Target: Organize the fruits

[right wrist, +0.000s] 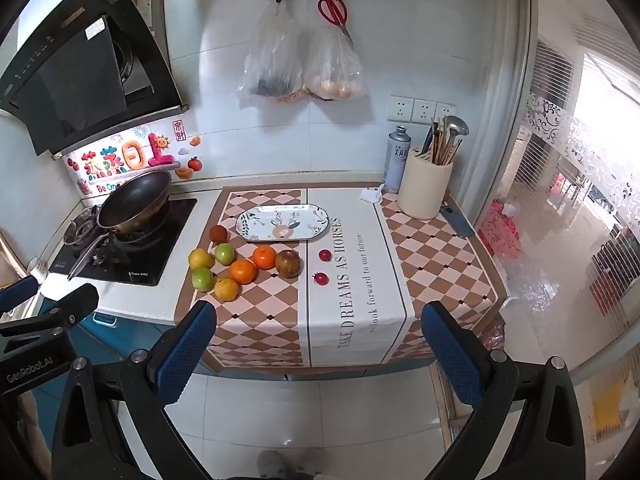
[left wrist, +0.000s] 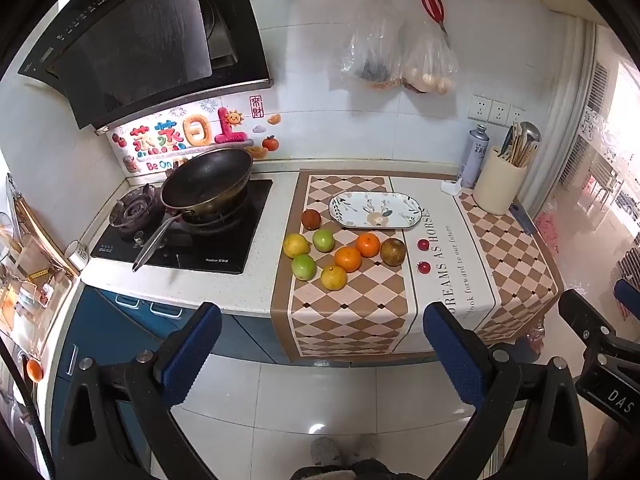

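Note:
Several fruits lie on a checkered cloth (left wrist: 352, 312) on the counter: two oranges (left wrist: 347, 259), two green fruits (left wrist: 304, 267), two yellow ones (left wrist: 333, 277), a dark red one (left wrist: 311, 219), a brown one (left wrist: 393, 251) and two small red fruits (left wrist: 423, 267). An empty patterned oval plate (left wrist: 376, 210) sits just behind them. The same group (right wrist: 243, 271) and plate (right wrist: 282, 222) show in the right wrist view. My left gripper (left wrist: 320, 356) and right gripper (right wrist: 318, 354) are both open and empty, held back from the counter's front edge above the floor.
A wok (left wrist: 208, 184) sits on the stove (left wrist: 180, 240) at the left. A utensil holder (left wrist: 500, 184), a spray can (left wrist: 474, 156) and a phone (left wrist: 524, 218) stand at the back right. Bags (left wrist: 396, 56) and scissors hang on the wall.

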The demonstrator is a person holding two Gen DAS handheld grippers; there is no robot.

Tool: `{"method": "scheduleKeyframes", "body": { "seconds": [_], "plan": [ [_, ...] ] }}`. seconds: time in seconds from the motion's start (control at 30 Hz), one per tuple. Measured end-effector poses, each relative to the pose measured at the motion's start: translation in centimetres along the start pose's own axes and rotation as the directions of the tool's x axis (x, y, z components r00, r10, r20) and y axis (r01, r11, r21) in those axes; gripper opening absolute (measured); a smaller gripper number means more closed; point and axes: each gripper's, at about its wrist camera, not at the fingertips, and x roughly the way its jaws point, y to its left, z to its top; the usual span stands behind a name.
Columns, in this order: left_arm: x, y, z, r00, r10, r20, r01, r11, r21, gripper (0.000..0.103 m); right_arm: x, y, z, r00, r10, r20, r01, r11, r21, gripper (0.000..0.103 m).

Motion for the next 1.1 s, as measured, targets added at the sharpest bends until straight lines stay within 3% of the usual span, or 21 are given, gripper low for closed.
{"method": "scheduleKeyframes", "body": {
  "seconds": [1.1],
  "plan": [
    [-0.02,-0.13,0.0,1.0,0.008,0.019,-0.008,1.0,0.005,0.103,-0.32,0.32,-0.11,1.0,0.025,-0.008,-0.025,1.0,0.008,0.103]
  ]
}}
